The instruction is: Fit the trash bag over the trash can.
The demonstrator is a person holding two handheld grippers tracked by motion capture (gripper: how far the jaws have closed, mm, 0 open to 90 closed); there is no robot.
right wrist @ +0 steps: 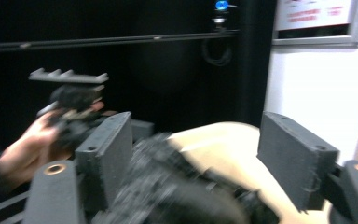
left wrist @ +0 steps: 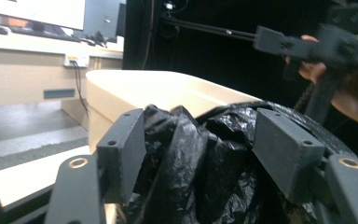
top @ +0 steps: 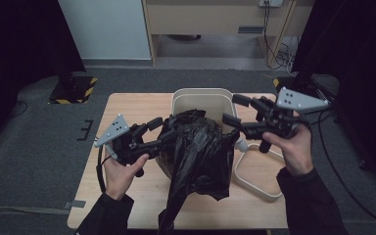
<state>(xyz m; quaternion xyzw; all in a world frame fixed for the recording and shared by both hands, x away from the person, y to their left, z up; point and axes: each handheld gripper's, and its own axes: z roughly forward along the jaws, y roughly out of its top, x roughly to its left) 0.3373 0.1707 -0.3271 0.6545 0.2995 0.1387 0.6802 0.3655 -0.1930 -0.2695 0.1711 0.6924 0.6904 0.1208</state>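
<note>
With my left gripper [top: 157,131] clamped on the crinkled black plastic bag [top: 198,147] draped over the beige plastic bin [top: 203,99] on the bench, my right gripper [top: 236,110], jaws apart and seemingly empty, should catch the opposite rim edge.

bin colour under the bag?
Cream/beige bin, clearest in the high view; the bag draped over it is glossy black.
</note>
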